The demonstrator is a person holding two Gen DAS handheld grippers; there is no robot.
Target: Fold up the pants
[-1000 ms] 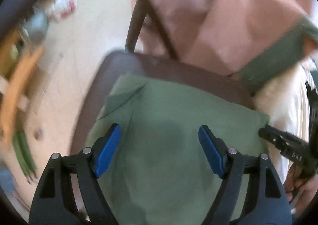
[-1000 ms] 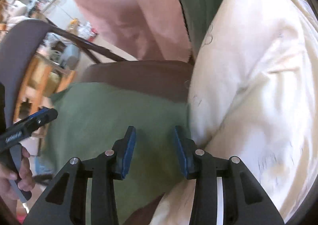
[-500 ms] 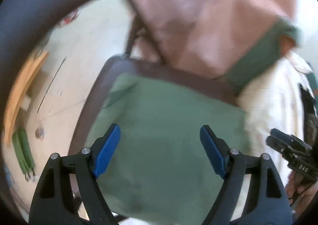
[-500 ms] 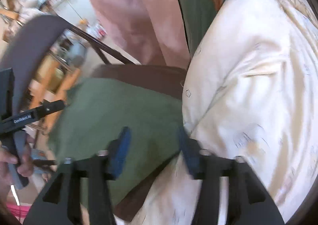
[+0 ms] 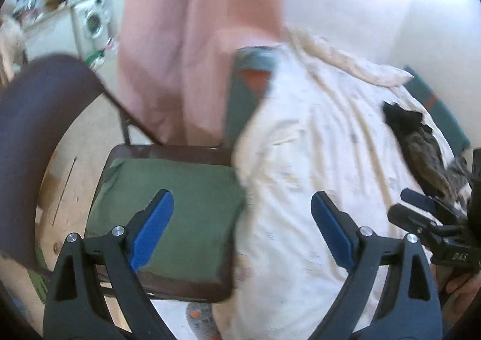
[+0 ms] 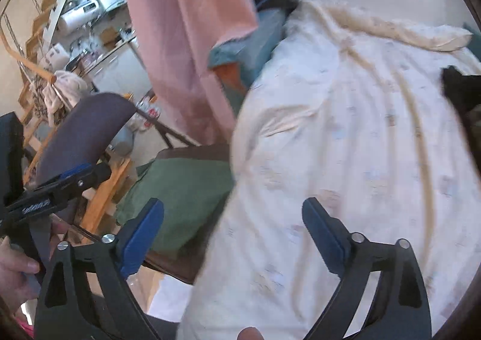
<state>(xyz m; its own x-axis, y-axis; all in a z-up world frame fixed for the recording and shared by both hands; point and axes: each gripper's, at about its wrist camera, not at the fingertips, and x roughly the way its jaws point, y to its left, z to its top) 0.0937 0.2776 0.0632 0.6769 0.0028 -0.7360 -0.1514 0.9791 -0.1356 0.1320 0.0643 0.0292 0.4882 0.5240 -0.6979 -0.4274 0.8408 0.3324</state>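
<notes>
Folded green pants lie flat on the brown seat of a chair. My left gripper hangs well above them, its jaws still opening wide, with nothing between the blue pads. My right gripper is also lifted off, jaws opening, nothing held; below it are the pants' right edge and a cream quilt. Each gripper shows in the other's view: the right one at the far right, the left one at the far left, with a hand on it.
The cream quilt covers a bed right of the chair, with a dark garment lying on it. Pink cloth hangs behind the chair. The chair's dark backrest curves at the left. A washing machine and clutter stand far back.
Both grippers rose and pulled back from the green pants, which stay folded on the seat. The right jaws widened a lot, the left a little. The views swung right onto the quilt.
</notes>
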